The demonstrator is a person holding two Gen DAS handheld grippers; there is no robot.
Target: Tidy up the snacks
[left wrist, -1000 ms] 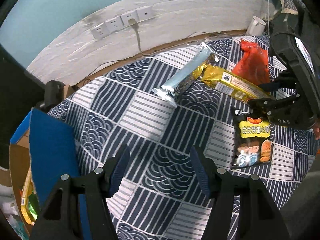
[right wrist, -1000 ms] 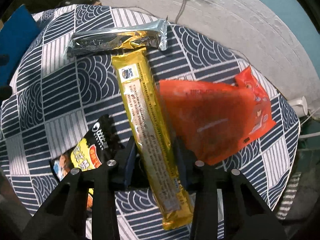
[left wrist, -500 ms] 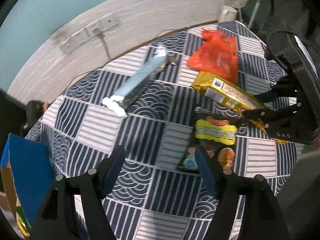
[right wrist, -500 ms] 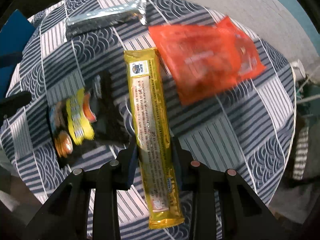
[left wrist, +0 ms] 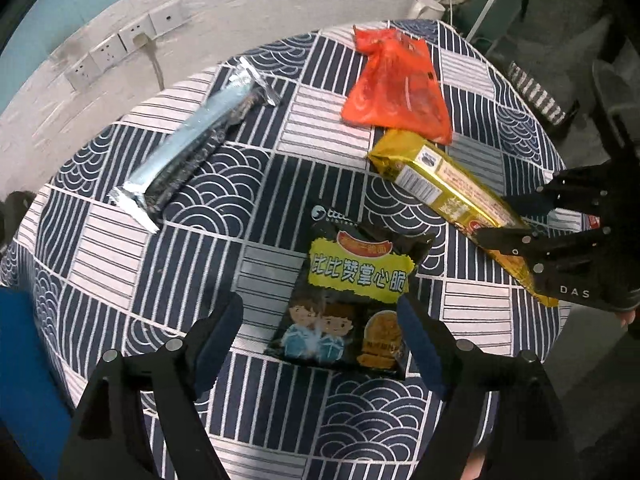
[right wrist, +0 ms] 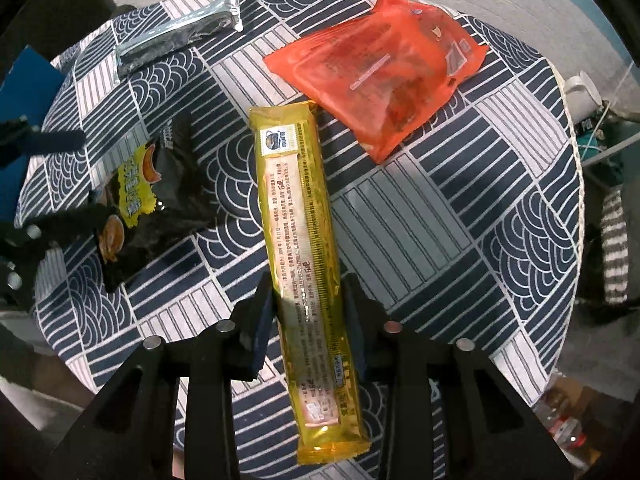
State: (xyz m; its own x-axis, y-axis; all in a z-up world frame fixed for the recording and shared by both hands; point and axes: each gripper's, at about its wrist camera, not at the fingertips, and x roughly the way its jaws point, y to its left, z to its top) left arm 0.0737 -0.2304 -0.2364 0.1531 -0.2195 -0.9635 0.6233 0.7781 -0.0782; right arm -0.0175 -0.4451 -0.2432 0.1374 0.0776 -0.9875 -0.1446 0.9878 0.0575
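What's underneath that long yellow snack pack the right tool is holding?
Beneath the yellow pack only the patterned tablecloth shows. It appears lifted clear of the orange bag and black packet. The cloth directly below stays hidden.

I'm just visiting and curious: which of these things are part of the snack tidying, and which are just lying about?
Part of the job:
yellow packet, held by the right gripper
black snack bag, between the open left gripper's fingers
orange bag
silver packet

Just there:
wall sockets
white cup
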